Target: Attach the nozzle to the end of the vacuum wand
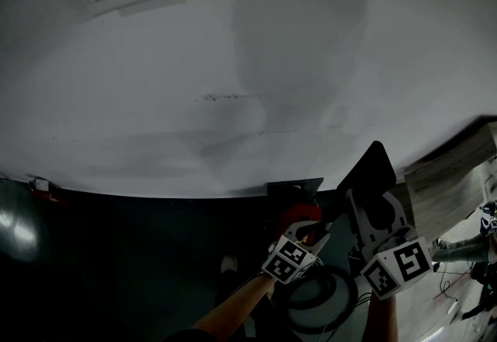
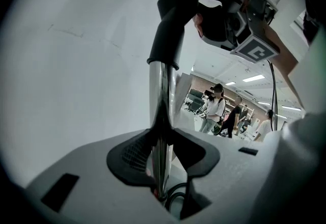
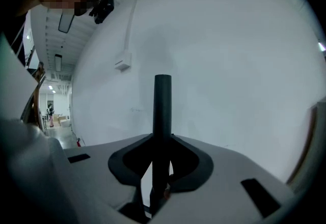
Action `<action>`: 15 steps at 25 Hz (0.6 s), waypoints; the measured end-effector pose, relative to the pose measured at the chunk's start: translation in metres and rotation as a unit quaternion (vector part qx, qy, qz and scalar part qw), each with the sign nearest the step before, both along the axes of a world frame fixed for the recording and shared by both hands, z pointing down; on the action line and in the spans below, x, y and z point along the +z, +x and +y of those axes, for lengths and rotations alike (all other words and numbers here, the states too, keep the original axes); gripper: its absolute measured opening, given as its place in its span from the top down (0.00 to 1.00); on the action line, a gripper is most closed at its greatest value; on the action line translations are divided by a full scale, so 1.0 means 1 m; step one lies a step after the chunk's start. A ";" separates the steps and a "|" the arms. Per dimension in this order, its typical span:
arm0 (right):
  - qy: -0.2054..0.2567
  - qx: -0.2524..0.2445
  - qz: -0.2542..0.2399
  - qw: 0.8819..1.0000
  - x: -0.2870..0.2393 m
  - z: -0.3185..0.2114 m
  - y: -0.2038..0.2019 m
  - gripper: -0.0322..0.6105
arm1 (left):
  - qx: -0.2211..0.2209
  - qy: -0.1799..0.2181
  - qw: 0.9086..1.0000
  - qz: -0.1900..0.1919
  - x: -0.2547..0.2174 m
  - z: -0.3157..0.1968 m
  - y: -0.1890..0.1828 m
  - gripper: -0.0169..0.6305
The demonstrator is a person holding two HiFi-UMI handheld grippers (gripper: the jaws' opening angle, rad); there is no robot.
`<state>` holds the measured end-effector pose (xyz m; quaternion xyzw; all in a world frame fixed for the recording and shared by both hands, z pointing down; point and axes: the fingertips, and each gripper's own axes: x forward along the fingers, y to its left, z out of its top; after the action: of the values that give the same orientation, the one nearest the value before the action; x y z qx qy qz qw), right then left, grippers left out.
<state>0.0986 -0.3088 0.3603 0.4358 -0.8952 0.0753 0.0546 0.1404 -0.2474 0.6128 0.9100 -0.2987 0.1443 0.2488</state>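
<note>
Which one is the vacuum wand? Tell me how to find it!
Find the big white wall, then look in front of it at the left gripper. The wand is the tube standing up between its fingers. It is shiny silver, while the nozzle at its top end is black.

**Operator:** Is there any word, number or brand to read in these three views?

**Legend:** None. You will find only black-and-white square patterns, without letters or digits. They stand on the left marker cube [image 1: 291,259] and on the right marker cube [image 1: 397,266]. Your left gripper view shows the right cube's face [image 2: 253,51] as a pattern too.
</note>
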 end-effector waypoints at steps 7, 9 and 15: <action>0.003 -0.029 0.027 0.999 0.004 0.000 -0.014 0.81 | -0.004 -0.002 1.000 -0.001 0.001 0.000 -0.004 0.77; 0.006 -0.037 0.032 0.999 0.004 0.001 -0.018 0.81 | -0.004 -0.002 1.000 -0.001 0.002 -0.001 -0.004 0.77; 0.005 -0.062 0.071 0.996 0.008 0.002 -0.029 0.81 | -0.001 -0.003 1.000 -0.005 0.003 -0.001 -0.002 0.77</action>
<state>0.0696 -0.3072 0.3685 0.3842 -0.9147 0.0364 0.1201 0.1386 -0.2482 0.6158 0.9084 -0.3001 0.1491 0.2501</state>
